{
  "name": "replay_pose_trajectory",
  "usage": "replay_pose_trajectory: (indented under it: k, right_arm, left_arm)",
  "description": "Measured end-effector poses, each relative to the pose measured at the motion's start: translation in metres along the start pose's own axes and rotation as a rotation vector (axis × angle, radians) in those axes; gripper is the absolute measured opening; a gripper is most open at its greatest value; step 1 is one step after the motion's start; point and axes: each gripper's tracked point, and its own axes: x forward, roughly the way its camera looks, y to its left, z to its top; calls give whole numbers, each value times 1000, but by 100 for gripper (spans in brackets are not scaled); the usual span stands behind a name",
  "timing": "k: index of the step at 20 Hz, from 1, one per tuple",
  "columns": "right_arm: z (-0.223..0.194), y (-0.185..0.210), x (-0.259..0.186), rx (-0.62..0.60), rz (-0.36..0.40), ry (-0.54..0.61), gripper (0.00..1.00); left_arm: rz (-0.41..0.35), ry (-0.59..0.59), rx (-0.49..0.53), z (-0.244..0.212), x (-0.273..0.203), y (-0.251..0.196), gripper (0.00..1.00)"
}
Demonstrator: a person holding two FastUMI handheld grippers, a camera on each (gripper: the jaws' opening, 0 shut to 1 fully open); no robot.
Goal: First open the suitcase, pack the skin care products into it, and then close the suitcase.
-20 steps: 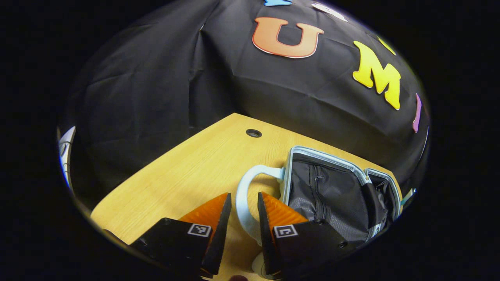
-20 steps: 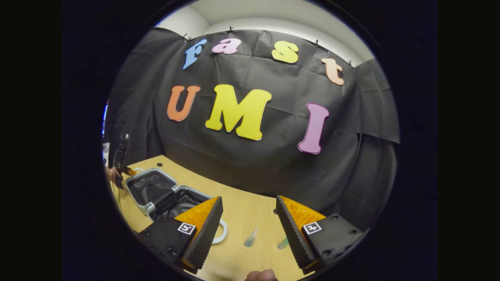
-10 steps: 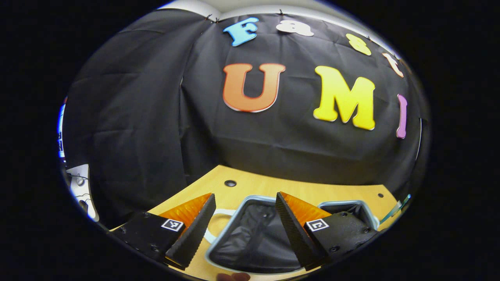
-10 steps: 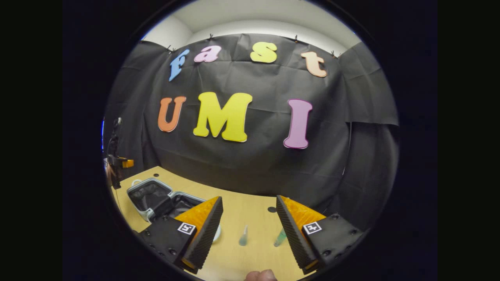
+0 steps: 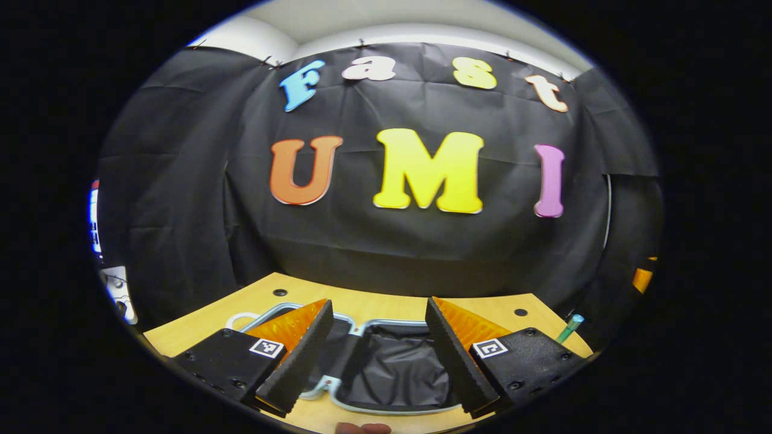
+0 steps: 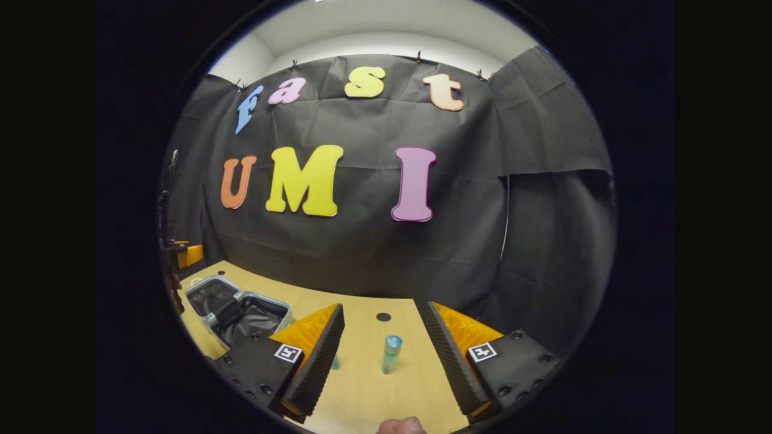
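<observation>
The suitcase [image 5: 386, 367] lies open flat on the wooden table, pale rim and black lining, both halves showing; its white handle [image 5: 238, 318] sticks out at the left. My left gripper [image 5: 379, 301] hovers open over it, holding nothing. In the right gripper view the suitcase [image 6: 241, 307] sits at the far left. My right gripper [image 6: 381, 306] is open, and a small blue-green bottle [image 6: 391, 354] lies on the table between its fingers, untouched. A second small item [image 6: 335, 363] peeks from behind the left finger. A green tube [image 5: 570, 327] lies at the right table edge.
The wooden table [image 6: 362, 386] has cable holes [image 6: 383, 316] near the back. The black cloth wall stands close behind the table. The left gripper [image 6: 187, 254] shows at the far left of the right gripper view, and the right gripper [image 5: 642, 278] at the far right of the left one.
My left gripper opened off the suitcase handle, then rose and swung over the open case. The right gripper turned right, bringing the bottle between its fingers.
</observation>
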Motion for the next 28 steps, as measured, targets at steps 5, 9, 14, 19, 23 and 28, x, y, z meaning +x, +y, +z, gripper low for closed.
replay_pose_trajectory:
  k: [5, 9, 14, 19, 23, 28]
  right_arm:
    - [-9, -34, 3, -14, -14, 27, 81]
    - [-26, -69, -3, -28, -57, 76, 81]
    - [-58, -108, -17, -17, -122, 167, 81]
    - [-76, -121, -25, -36, -136, 219, 81]
    - [-87, -134, -22, -38, -137, 255, 82]
    - [-89, -137, -9, -24, -134, 260, 81]
  left_arm:
    - [-217, 79, 41, -45, -9, -130, 98]
    - [-328, 150, 69, -91, -4, -205, 98]
    - [-356, 245, 105, -152, 18, -257, 98]
    - [-304, 383, 78, -213, 53, -263, 98]
    - [-280, 451, 78, -243, 78, -270, 97]
    - [-267, 520, 68, -260, 97, -279, 94]
